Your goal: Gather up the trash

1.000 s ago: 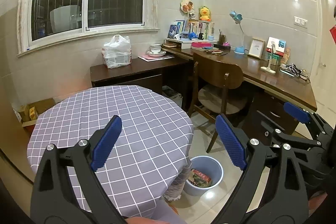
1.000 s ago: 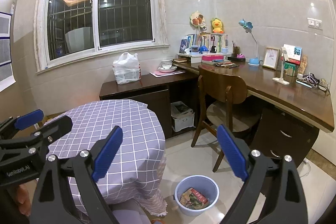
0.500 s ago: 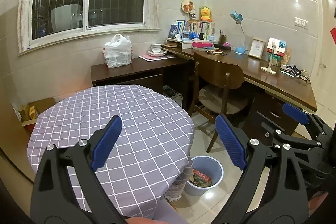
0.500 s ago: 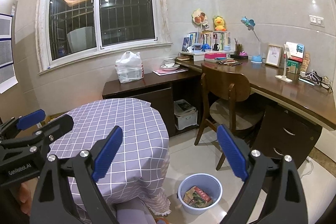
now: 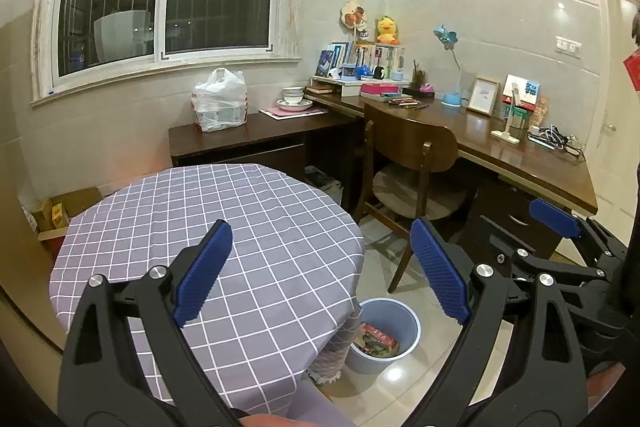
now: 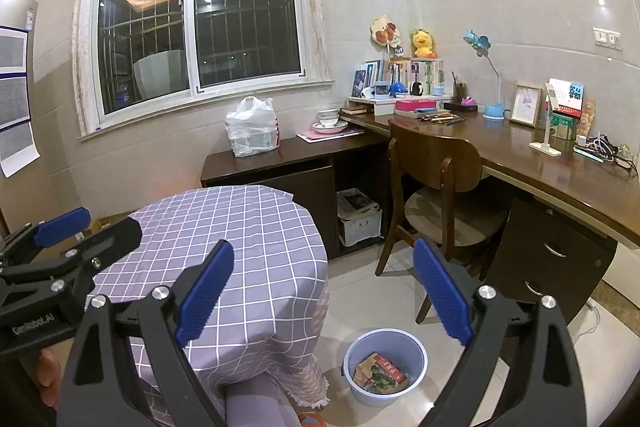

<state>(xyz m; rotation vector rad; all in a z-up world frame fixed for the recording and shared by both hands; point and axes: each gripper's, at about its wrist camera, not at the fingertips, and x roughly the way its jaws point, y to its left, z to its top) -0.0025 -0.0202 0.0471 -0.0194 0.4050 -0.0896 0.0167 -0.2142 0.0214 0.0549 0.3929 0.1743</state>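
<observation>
A light blue waste bin [image 5: 385, 335] stands on the tiled floor beside the round table; it also shows in the right wrist view [image 6: 385, 363]. Colourful wrappers and packets [image 6: 380, 374] lie inside it, also seen in the left wrist view [image 5: 376, 341]. My left gripper [image 5: 322, 271] is open and empty above the table's near edge. My right gripper [image 6: 323, 291] is open and empty, higher, over the floor by the table. Each gripper shows in the other's view, the right [image 5: 560, 227] and the left [image 6: 72, 227].
The round table [image 5: 208, 227] has a purple checked cloth. A wooden chair [image 6: 436, 179] stands at a long brown desk [image 6: 552, 167] with books, lamp and frames. A white plastic bag [image 6: 252, 127] sits on a low cabinet under the window. A cardboard box [image 5: 60, 211] is at left.
Both grippers have drifted slightly; the right wrist view has risen and shifted right a little, so the bin sits lower and further right. Both stay open and empty.
</observation>
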